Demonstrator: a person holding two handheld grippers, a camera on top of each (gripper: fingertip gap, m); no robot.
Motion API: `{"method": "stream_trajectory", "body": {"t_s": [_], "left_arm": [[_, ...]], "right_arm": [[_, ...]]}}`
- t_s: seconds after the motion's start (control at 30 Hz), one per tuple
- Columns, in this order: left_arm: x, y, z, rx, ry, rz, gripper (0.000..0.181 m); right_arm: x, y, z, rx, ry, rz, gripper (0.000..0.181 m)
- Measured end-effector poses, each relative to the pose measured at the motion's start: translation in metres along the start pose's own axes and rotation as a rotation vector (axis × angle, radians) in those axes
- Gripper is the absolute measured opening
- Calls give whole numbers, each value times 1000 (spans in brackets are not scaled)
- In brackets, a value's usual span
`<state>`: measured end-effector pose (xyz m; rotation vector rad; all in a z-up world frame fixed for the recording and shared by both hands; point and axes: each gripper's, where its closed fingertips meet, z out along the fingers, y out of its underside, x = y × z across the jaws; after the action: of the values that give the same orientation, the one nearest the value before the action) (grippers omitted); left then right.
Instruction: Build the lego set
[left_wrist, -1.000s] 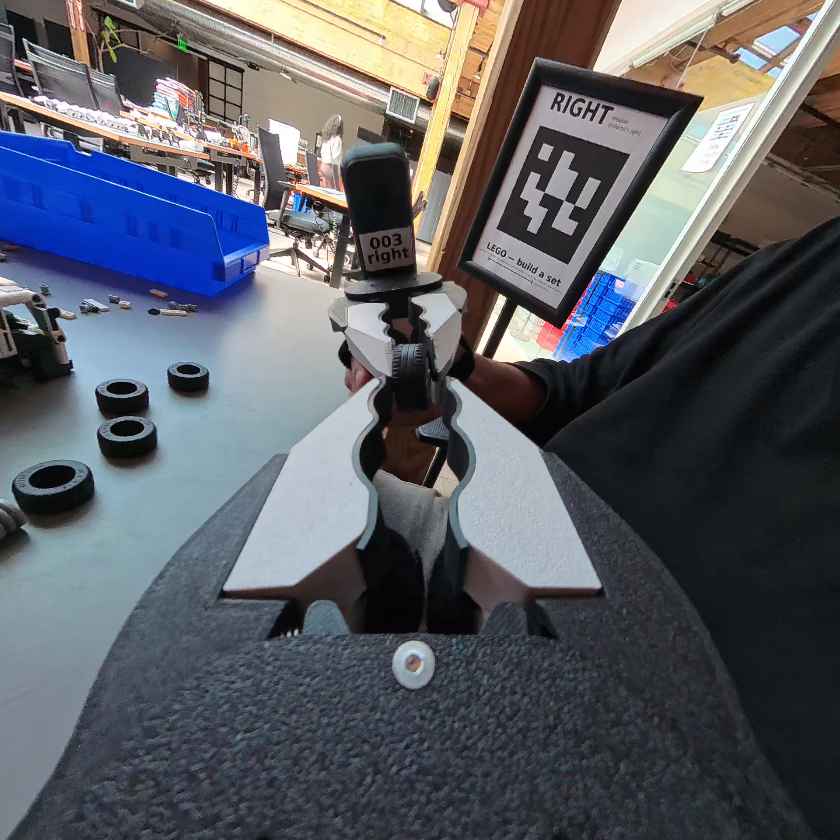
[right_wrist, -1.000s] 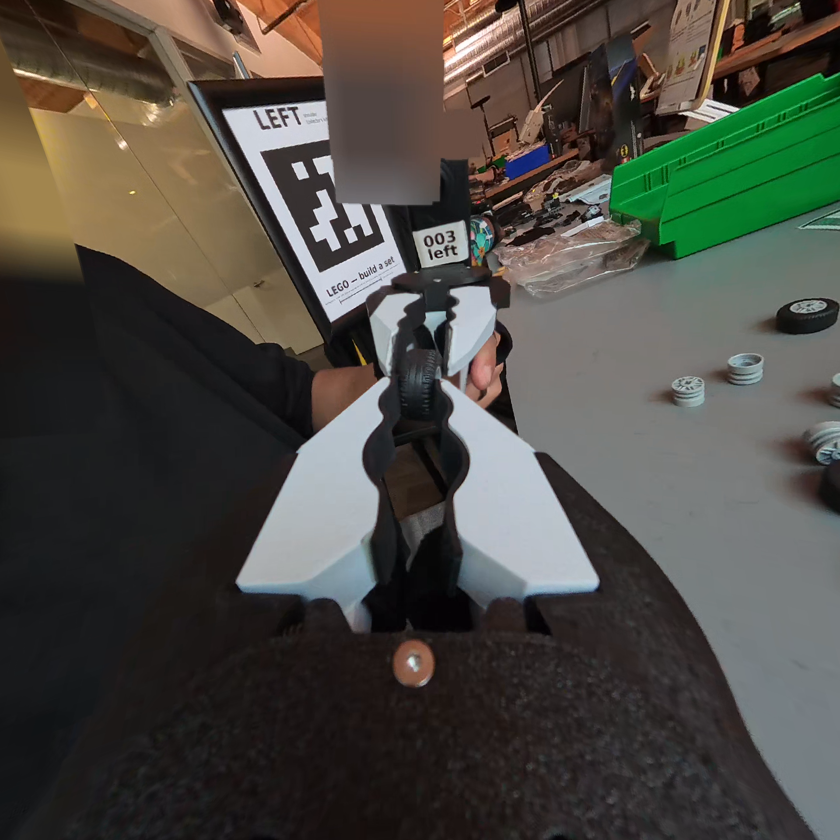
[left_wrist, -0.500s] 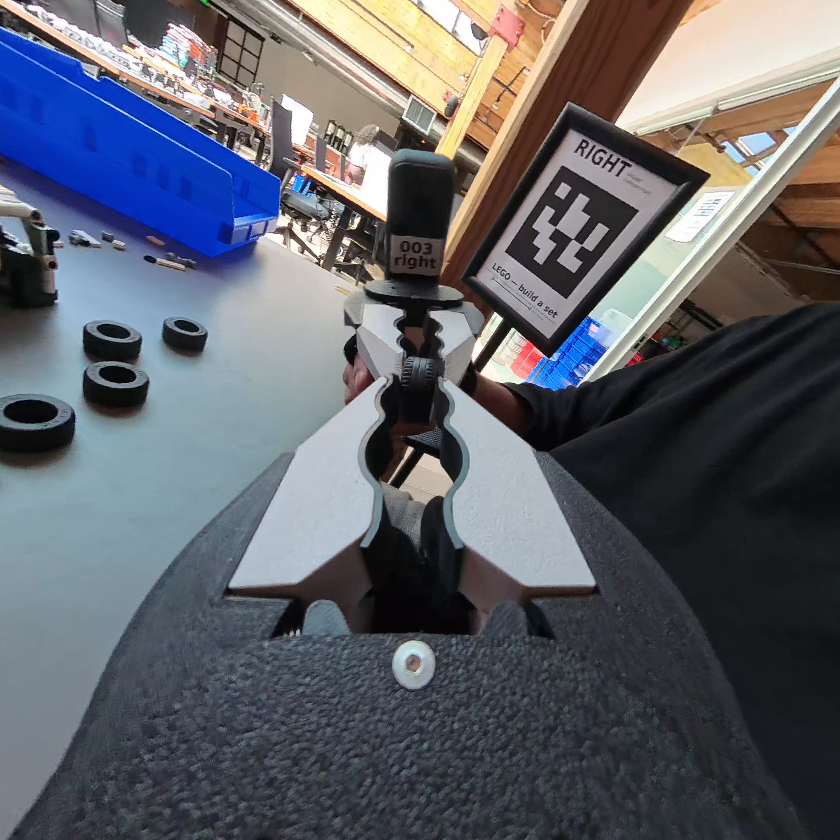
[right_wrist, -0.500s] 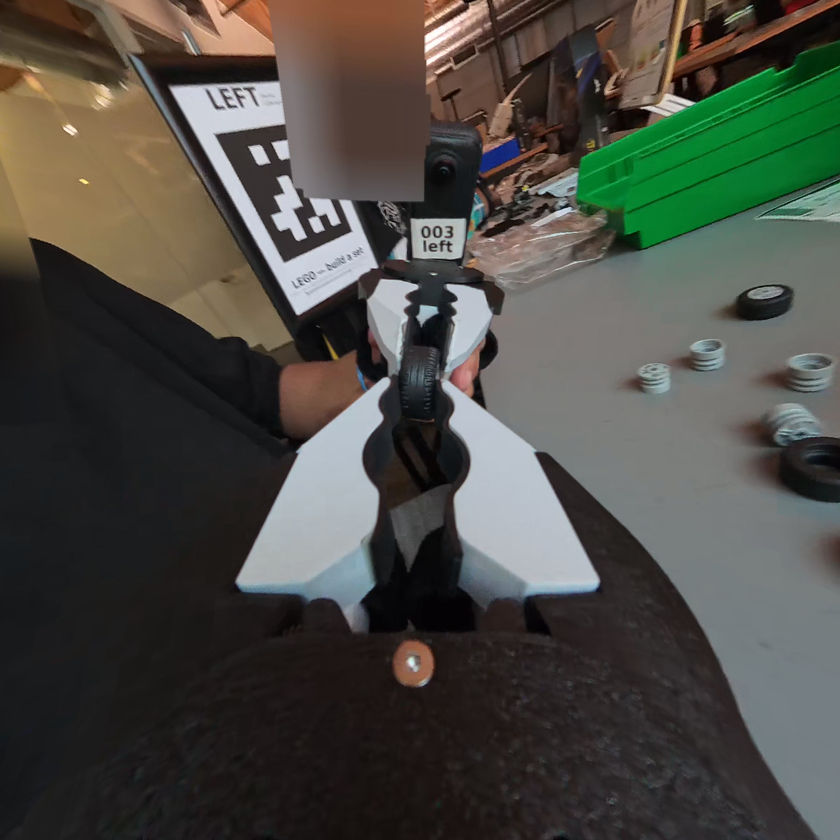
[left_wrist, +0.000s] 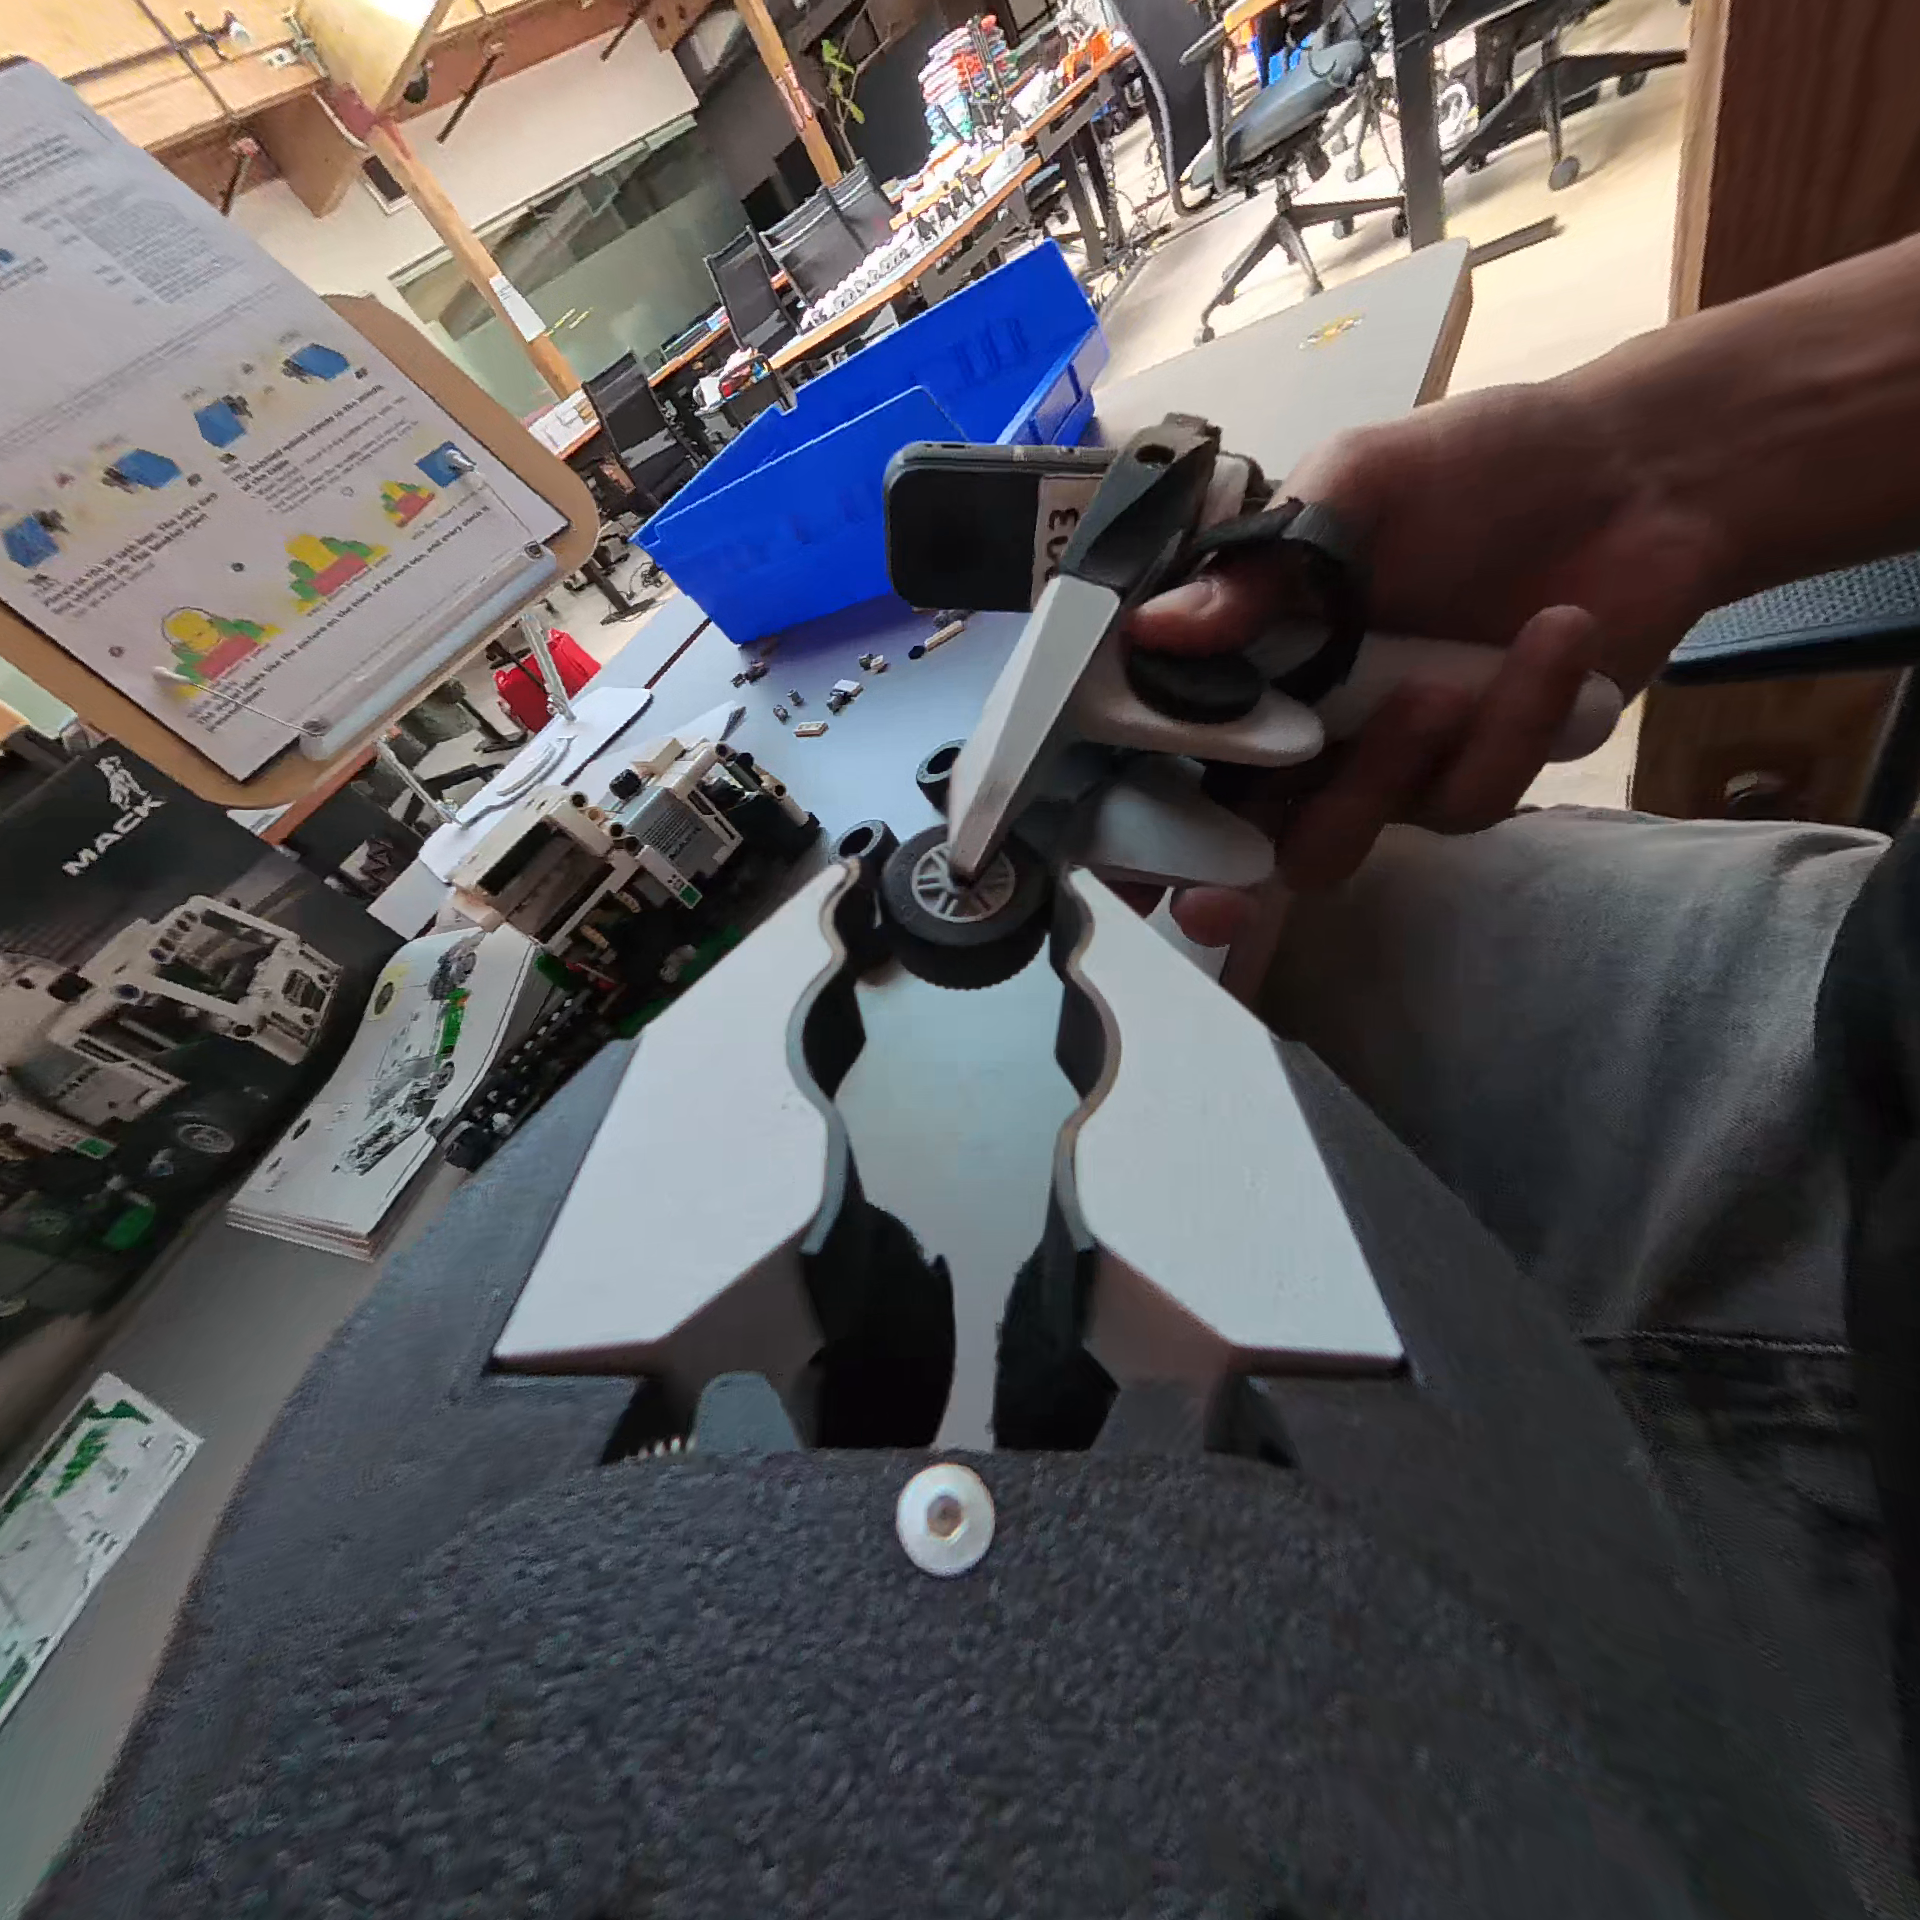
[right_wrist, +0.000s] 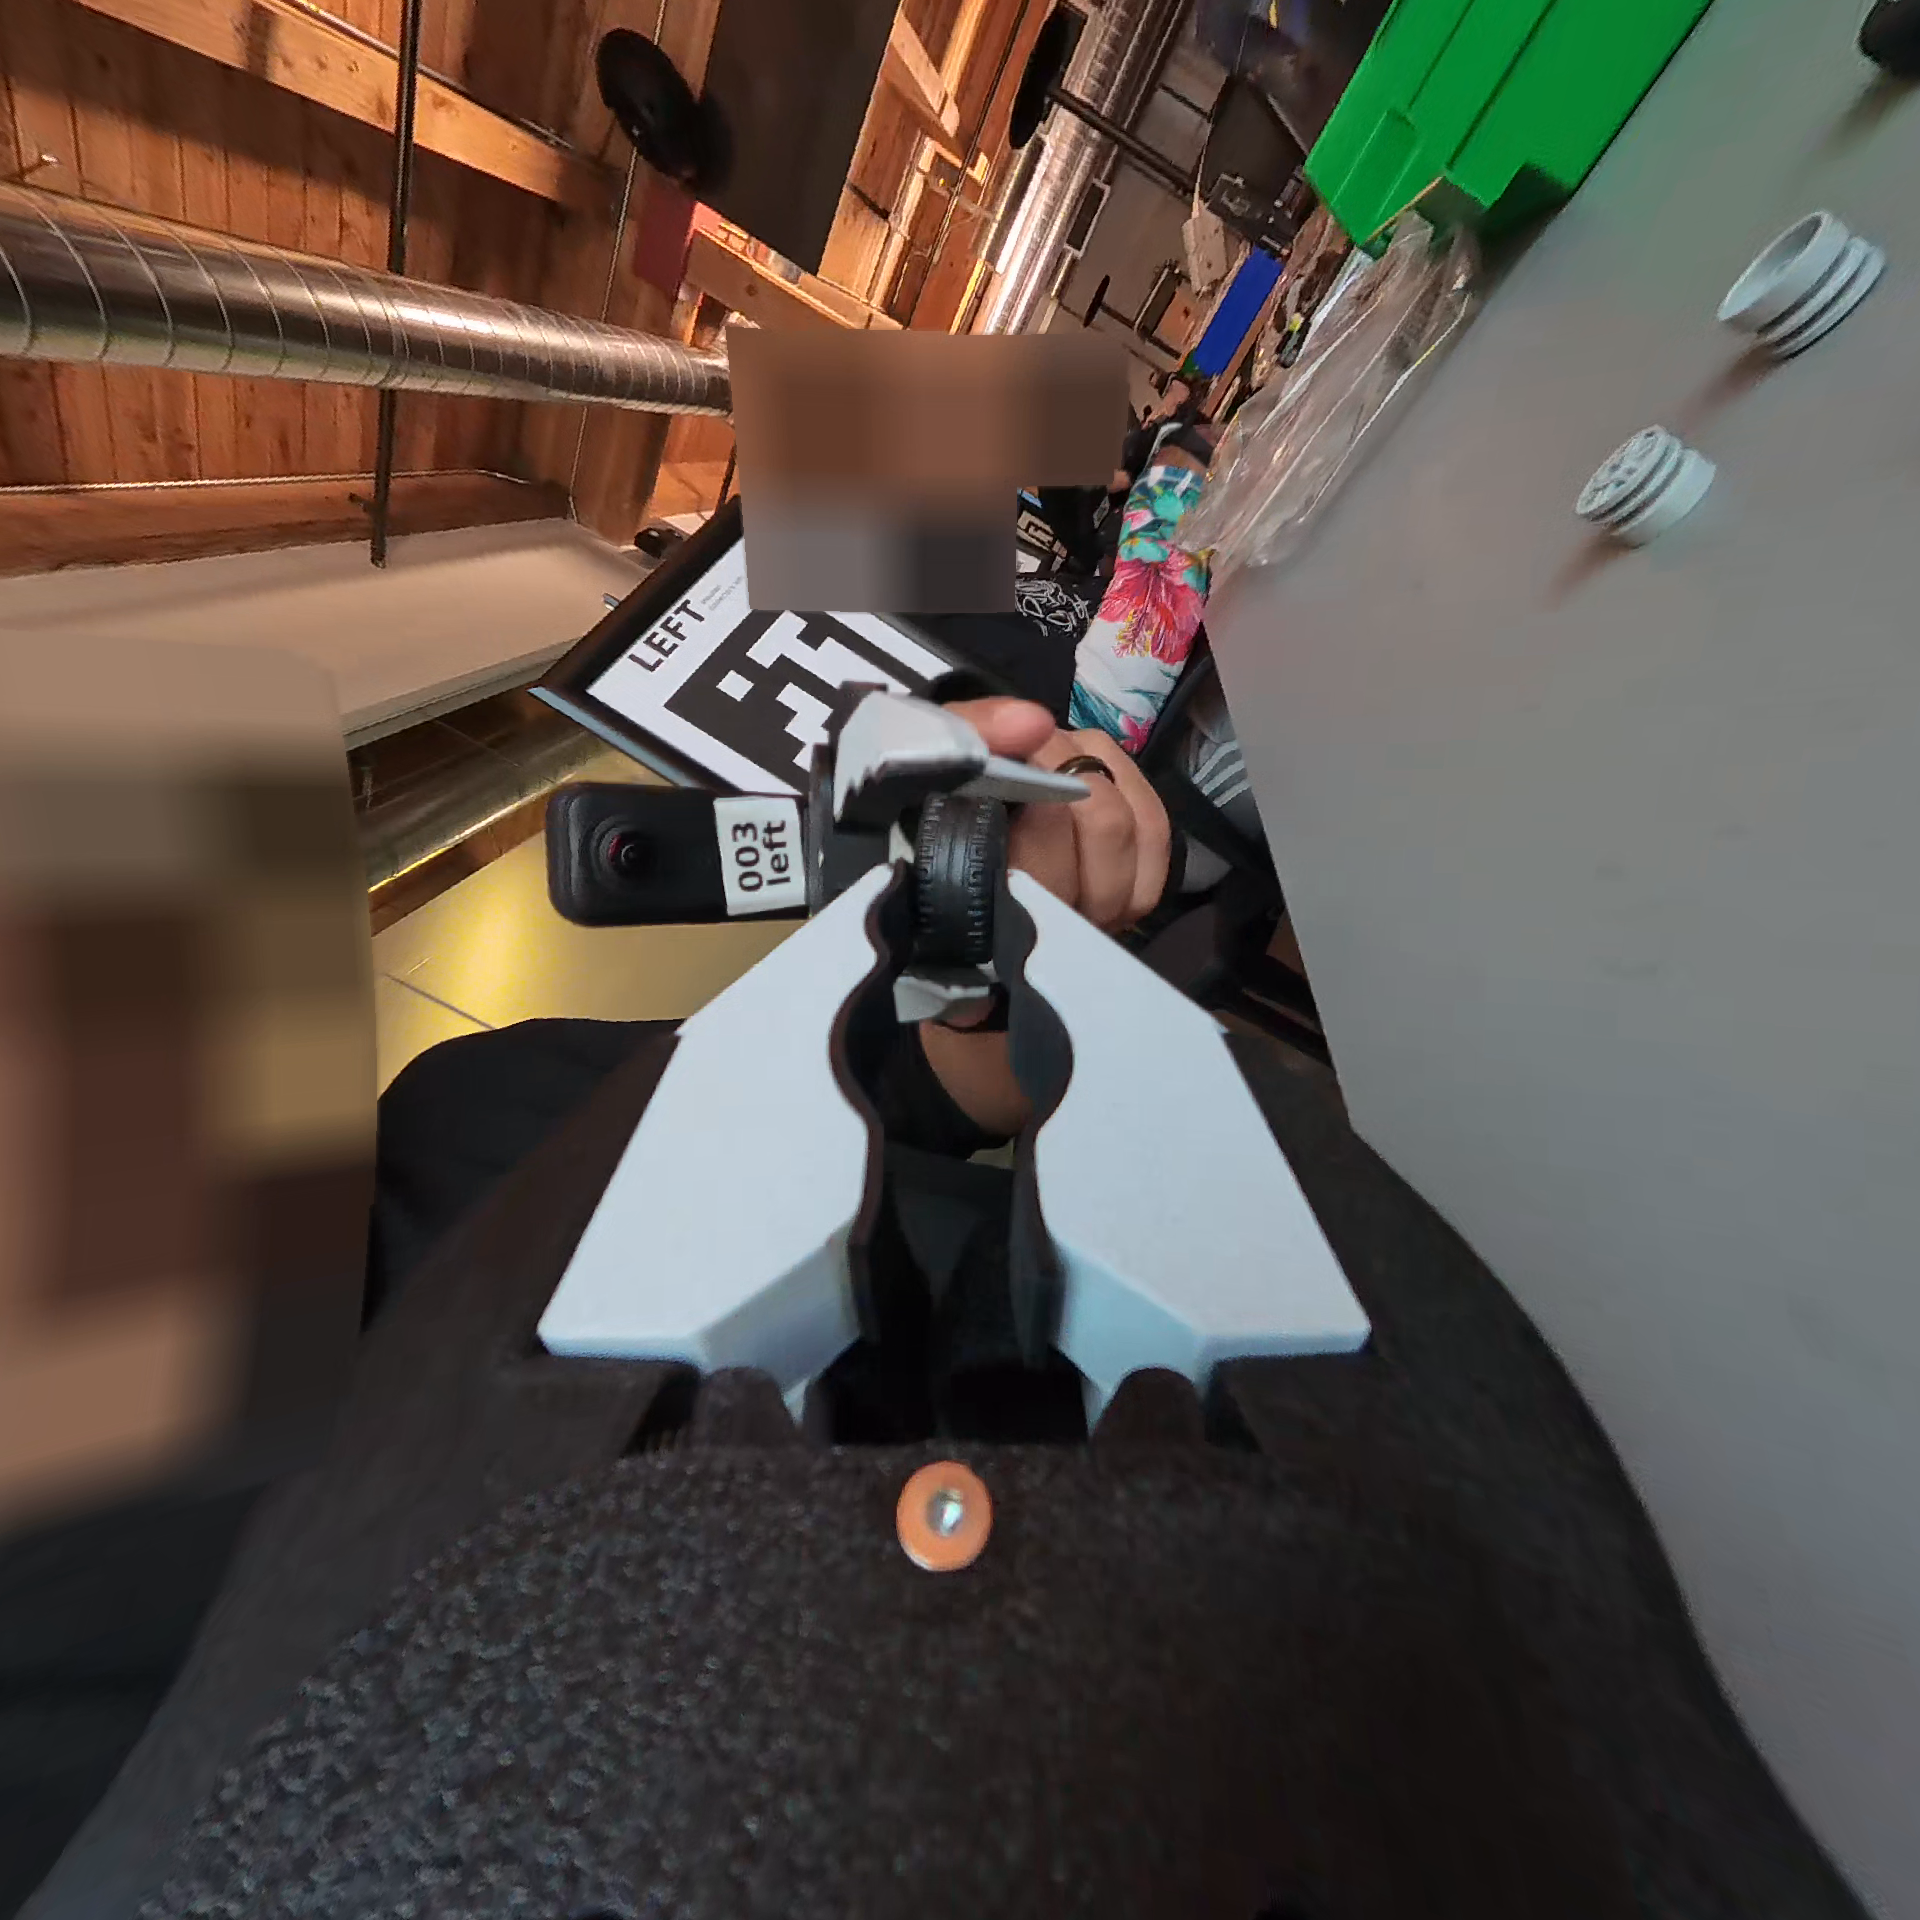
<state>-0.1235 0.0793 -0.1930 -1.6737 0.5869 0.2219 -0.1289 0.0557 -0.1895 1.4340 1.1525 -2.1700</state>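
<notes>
Left wrist view shows the left hand-held gripper (left_wrist: 951, 935) clenched on a small wheel (left_wrist: 964, 914), a black tyre around a grey spoked rim, gripped across the tread at the fingertips with the hub face turned up and to the left. That leaves the hub free for the right hand-held gripper (left_wrist: 971, 868), which reaches in from the upper right and touches its tip to the rim's centre; my guess is that it is seating the rim in the tyre.

Right wrist view shows the same wheel (right_wrist: 958, 891) edge-on between the right hand-held gripper's (right_wrist: 951, 914) fingertips, which sit close on either side of the tread. Whether they clamp it or only brace it I cannot tell. The left hand-held gripper lies across them at a right angle, so the two tools meet crosswise on the wheel.

A bare hand (left_wrist: 1455, 665) grasps the right tool from the right, wrist bent and fingers curled on the handle, and the right wrist view is rolled well onto its side.

Beyond the wheel on the tabletop (left_wrist: 935, 696) stands the partly built white truck (left_wrist: 623, 842), with loose tyres (left_wrist: 864, 840) beside it, a blue bin (left_wrist: 883, 468) farther off, and an instruction booklet (left_wrist: 384, 1091) near left.
</notes>
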Motion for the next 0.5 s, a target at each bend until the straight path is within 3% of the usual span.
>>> {"method": "stream_trajectory", "body": {"t_s": [0.1,0.2,0.33,0.4,0.5], "left_arm": [[0,-1,-1,-13,-20,43,31],[-9,1,-2,-11,-41,25,30],[-29,15,-5,-31,-63,-23,30],[-55,35,-7,-95,-100,-85,31],[-114,89,-18,-266,-172,-251,31]], "right_arm": [[0,-1,-1,-2,20,-49,14],[-3,-11,-9,31,42,-123,35],[-3,-26,-33,40,203,-316,37],[-8,-20,-41,20,265,-395,34],[-10,5,-46,-34,322,-468,30]]}}
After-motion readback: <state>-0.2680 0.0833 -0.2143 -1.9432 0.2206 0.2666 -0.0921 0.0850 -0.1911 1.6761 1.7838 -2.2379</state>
